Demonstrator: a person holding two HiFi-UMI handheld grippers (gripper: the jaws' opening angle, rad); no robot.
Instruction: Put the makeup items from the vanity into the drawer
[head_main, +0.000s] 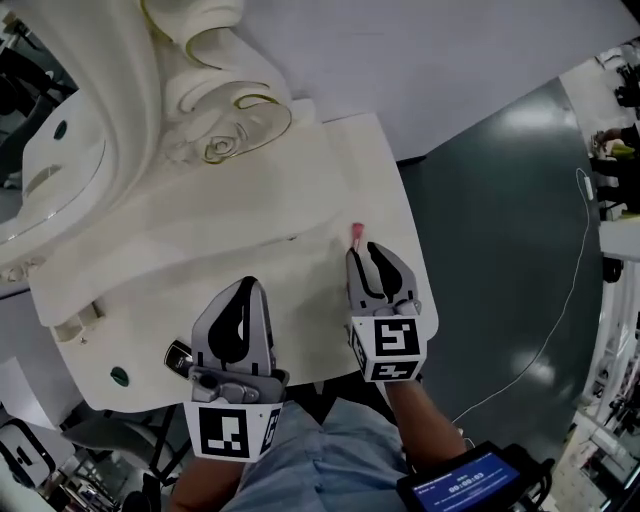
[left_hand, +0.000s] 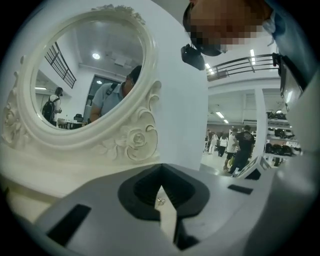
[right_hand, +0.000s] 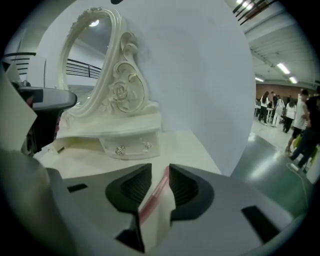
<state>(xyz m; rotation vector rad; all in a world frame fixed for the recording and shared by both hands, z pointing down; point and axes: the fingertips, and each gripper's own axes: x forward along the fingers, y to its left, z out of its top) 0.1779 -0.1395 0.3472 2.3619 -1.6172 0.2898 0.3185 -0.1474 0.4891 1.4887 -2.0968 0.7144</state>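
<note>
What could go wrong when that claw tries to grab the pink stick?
1. The pink stick is thin and lies between the right claw's open jaws, so it might slip or roll away as they close.
2. It lies fairly near the edge of the vanity top, so a nudge could perhaps knock it to the floor.
3. The little drawer looks shut, so the stick has nowhere to go until it is opened.

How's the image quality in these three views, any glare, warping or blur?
Head view: lights glare off the dark floor. Left gripper view: fisheye bends the mirror, corners go black. Right gripper view: the close jaws look soft, the vanity sharper.
</note>
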